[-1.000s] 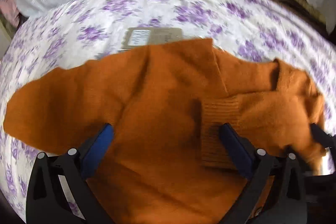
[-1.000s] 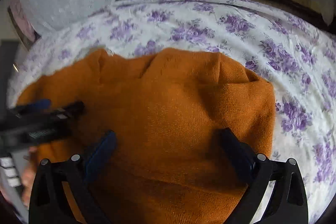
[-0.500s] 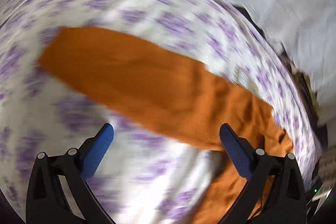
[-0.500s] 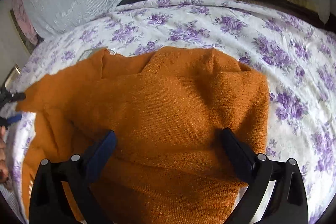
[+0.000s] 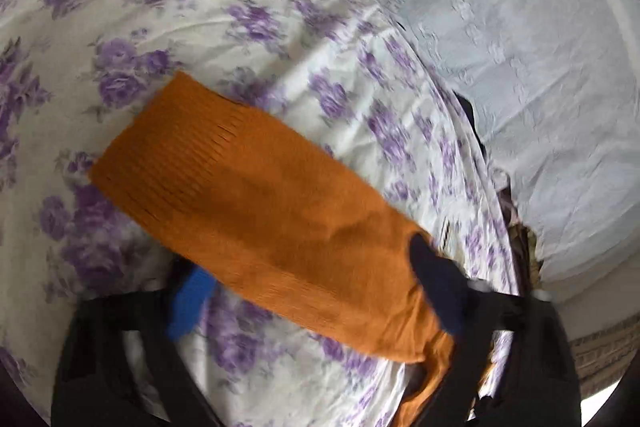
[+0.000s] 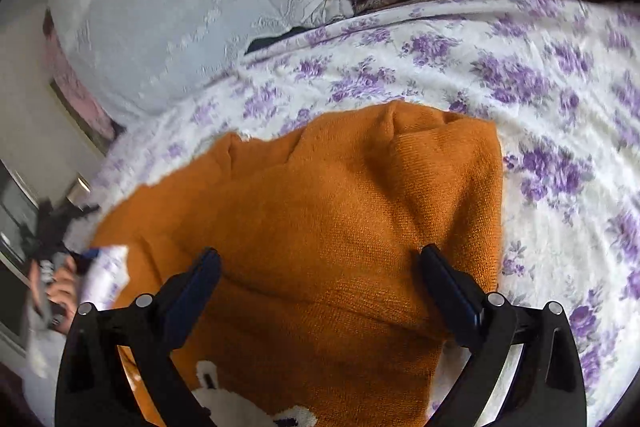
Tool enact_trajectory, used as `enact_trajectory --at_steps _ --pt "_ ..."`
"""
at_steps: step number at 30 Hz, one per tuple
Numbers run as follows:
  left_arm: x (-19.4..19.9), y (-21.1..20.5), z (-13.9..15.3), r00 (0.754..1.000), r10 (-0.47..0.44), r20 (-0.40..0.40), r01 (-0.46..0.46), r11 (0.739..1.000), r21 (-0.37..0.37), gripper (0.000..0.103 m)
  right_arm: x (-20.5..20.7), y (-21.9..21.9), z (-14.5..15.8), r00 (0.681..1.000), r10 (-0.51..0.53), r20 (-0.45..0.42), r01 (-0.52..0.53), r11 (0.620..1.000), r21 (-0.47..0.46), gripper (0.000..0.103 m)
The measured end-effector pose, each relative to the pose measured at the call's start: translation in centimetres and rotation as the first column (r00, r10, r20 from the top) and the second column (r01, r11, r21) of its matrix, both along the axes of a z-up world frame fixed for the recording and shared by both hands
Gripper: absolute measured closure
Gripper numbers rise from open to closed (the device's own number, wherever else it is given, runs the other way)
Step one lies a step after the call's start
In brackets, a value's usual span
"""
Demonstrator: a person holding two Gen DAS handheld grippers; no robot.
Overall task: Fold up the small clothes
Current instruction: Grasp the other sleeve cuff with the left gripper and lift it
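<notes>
1. We find an orange knit sweater (image 6: pixel 320 219) lying on a bed covered by a purple-flowered sheet (image 6: pixel 560 107), its body near the middle of the bed and well short of the pale embossed pillow (image 6: pixel 180 7) at the head edge.
2. The right side of the sweater already appears folded in over the body; a white animal motif (image 6: pixel 240 403) shows at its near end.
3. The left sleeve (image 5: pixel 248 195) lies stretched out flat toward the left edge of the bed, ribbed cuff outermost. We judge this sleeve not yet folded.
4. The left gripper (image 5: pixel 312 295) straddles that sleeve near its shoulder end. Its jaws are closing with the knit between them; the pads do not appear to press on the cloth yet.
5. The right gripper (image 6: pixel 320 291) hovers over the sweater body with its jaws wide and nothing held.
6. Our assessment: roughly midway. Remaining work appears to be the left sleeve fold and the lengthwise fold of the body.
</notes>
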State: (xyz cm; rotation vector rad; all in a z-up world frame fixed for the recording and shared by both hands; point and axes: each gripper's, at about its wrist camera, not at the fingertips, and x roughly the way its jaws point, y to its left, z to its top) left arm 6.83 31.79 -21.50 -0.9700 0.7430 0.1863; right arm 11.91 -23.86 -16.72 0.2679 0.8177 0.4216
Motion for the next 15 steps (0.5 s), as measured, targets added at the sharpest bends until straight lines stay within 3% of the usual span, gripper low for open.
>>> enact_trajectory --at_steps 1,3,5,7,11,15 --pt "0.0 0.4 -0.2 1.000 0.012 -0.006 -0.012 1.000 -0.008 0.053 0.0 -0.2 0.0 1.000 -0.003 0.001 0.003 1.000 0.018 0.003" --pt "-0.3 1.2 -0.8 0.999 0.031 -0.012 -0.031 0.999 -0.036 0.086 0.0 -0.2 0.1 1.000 -0.007 0.003 0.007 1.000 0.028 0.003" --pt "-0.2 1.5 -1.0 1.000 0.026 -0.008 -0.026 0.998 -0.060 0.090 0.0 -0.3 0.2 1.000 -0.012 0.007 0.012 0.999 0.041 0.003" --pt "-0.3 0.9 -0.2 1.000 0.017 -0.012 -0.018 0.999 -0.027 0.092 -0.1 -0.9 0.4 1.000 -0.024 0.012 0.023 0.996 0.082 0.003" --pt "-0.9 -3.1 3.9 0.998 -0.066 0.007 0.063 0.982 0.177 0.092 0.2 -2.1 0.6 0.997 -0.073 -0.023 0.076 0.980 0.186 0.003" --pt "-1.0 -8.7 7.5 0.989 -0.150 0.014 0.133 0.915 0.382 0.092 0.7 -1.8 0.2 0.998 -0.060 -0.036 0.065 0.986 0.151 0.003"
